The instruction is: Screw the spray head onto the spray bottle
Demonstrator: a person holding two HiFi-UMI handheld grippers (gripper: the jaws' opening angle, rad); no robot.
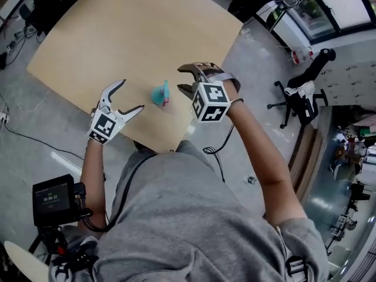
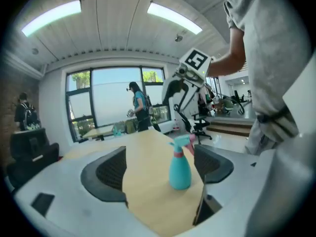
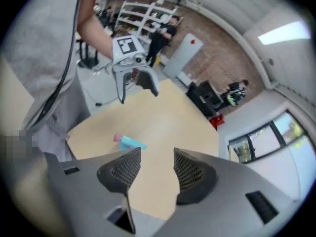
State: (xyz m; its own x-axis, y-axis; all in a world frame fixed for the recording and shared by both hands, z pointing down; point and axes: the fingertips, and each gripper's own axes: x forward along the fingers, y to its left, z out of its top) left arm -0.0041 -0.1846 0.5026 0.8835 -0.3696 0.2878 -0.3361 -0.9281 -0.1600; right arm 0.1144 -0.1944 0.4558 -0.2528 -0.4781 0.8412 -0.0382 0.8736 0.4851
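Our left tongs [image 1: 130, 96] and right tongs [image 1: 182, 78] gape empty either side of the bottle [image 1: 160, 94] by the table's [image 1: 135, 34] near edge; we judge it light, slick, best pinched mid-body.

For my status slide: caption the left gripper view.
Teal spray bottle, spray head attached, upright on the tan table beyond the open left gripper.

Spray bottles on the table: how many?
1. The spray bottle stands upright near the table edge closest to the person, between the left tool and the right tool, both open and off it. None seems hidden.
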